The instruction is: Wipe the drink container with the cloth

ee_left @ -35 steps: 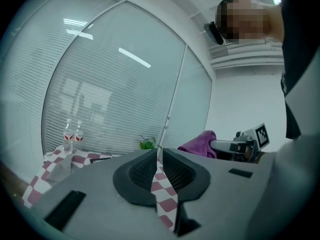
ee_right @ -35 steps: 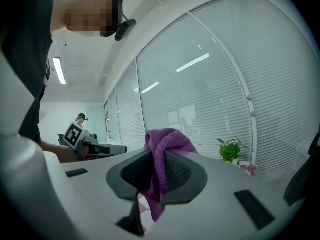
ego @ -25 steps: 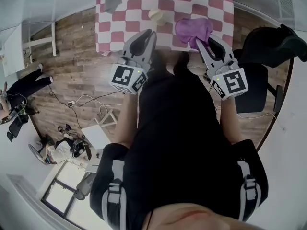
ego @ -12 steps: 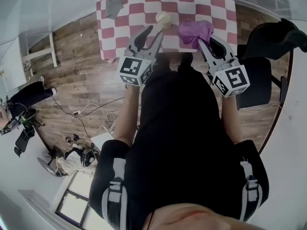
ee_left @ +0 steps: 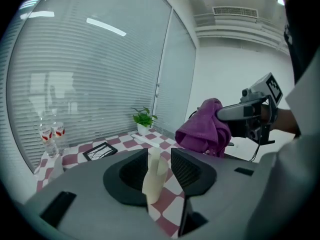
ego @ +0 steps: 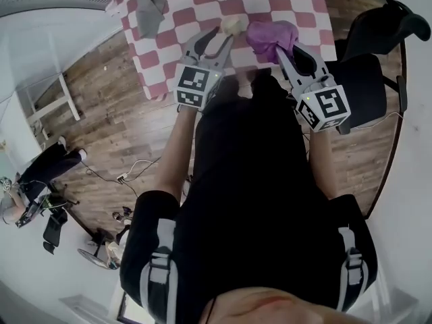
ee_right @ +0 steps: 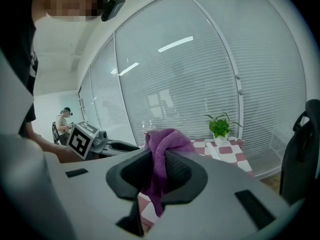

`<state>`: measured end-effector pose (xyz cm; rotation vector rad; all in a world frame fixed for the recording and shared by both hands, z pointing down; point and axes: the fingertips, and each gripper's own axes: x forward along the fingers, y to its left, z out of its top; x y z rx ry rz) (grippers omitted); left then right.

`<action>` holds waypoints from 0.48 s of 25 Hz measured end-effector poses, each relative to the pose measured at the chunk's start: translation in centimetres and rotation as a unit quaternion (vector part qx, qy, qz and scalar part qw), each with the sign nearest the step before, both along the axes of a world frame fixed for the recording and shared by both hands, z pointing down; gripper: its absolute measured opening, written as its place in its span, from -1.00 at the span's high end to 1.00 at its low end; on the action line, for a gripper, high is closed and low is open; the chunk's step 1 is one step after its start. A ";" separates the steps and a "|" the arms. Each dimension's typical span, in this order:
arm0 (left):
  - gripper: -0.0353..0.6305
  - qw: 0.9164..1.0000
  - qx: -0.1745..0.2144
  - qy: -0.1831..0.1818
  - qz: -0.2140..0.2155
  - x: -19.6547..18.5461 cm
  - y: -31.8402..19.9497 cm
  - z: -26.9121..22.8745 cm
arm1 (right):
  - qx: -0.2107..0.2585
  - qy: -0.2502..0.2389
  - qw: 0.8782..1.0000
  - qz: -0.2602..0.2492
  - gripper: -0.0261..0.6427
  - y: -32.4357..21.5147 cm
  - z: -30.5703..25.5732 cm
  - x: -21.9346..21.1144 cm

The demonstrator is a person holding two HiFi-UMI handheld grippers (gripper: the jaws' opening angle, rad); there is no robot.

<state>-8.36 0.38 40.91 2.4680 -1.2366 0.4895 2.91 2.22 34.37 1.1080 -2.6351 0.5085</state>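
Note:
A small cream drink bottle stands upright near the front edge of the red-and-white checked table. My left gripper is open, its jaws on either side of the bottle; a gap shows on the right side, so it is not gripped. My right gripper is shut on a purple cloth, held just right of the bottle. In the right gripper view the cloth bunches above the jaws and hangs down between them. The left gripper view also shows the cloth.
A grey cloth lies at the table's left edge. Farther back are a potted plant, two water bottles and a black frame. A black chair stands right of the table. A person sits far left.
The left jaws went from shut to open and moved forward until the bottle stood between them. The right gripper kept hold of the cloth and stayed beside the bottle.

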 end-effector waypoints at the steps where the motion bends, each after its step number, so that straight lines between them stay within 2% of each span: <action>1: 0.48 1.000 0.001 -0.007 0.009 0.1 -0.2 0.1 | 0.000 0.002 1.000 0.006 0.68 0.0 0.1 0.0; 5: 0.48 0.999 -0.013 -0.020 0.032 0.4 -0.3 0.9 | -0.013 -0.001 1.000 0.025 0.68 0.6 0.6 0.3; 12: 0.50 0.998 -0.032 -0.033 0.035 0.6 -0.9 2.6 | -0.024 0.008 1.000 0.017 0.68 0.9 1.9 0.6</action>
